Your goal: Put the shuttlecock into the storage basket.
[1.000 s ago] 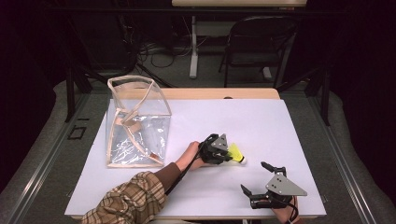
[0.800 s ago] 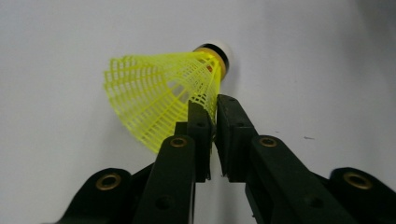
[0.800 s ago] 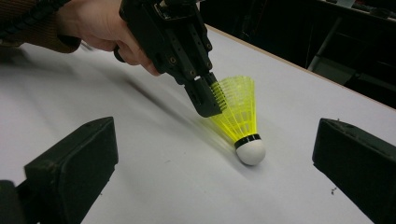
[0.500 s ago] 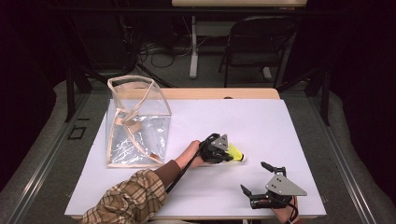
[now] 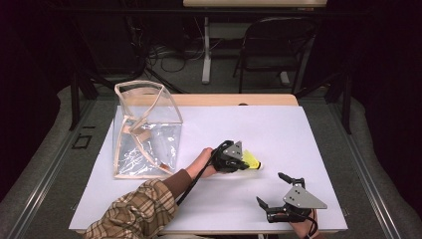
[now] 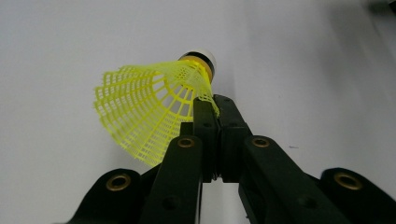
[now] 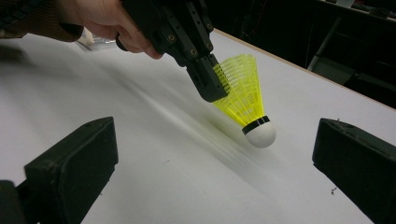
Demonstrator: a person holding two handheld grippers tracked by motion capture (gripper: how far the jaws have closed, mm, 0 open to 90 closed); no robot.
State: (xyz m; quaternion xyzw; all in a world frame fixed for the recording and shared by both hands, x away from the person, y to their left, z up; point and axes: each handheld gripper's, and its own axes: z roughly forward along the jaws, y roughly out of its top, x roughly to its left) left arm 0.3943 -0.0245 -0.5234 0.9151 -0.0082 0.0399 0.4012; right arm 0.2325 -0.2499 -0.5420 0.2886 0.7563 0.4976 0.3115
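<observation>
Left gripper [image 5: 244,162]: jaws fully closed on the yellow mesh skirt of the shuttlecock [image 5: 252,160]; in the left gripper view the two black jaws meet with the skirt's edge pinched between their tips [image 6: 215,105], the open cone of the shuttlecock [image 6: 149,107] spreading to the left of the jaws and the white cork head lying beyond the tips. The jaws have just been closing, with the skirt between them.

In the right gripper view the left gripper [image 7: 210,86] comes down from the upper left, held in the person's hand [image 7: 109,21]; the shuttlecock [image 7: 245,102] hangs from its tips, tilted, cork head lowest and at or just above the white table surface [image 7: 140,154]; contact with the surface cannot be told.

Right gripper [image 5: 276,191]: jaws wide apart, nothing between them; it rests near the front edge of the table, well apart from the shuttlecock, which lies ahead of it, between the lines of its two jaws in its own view.

Clear plastic bag [image 5: 144,132]: stands open on the table, to the left of the left gripper and behind the plaid sleeve [image 5: 134,214]; well apart from the right gripper.
</observation>
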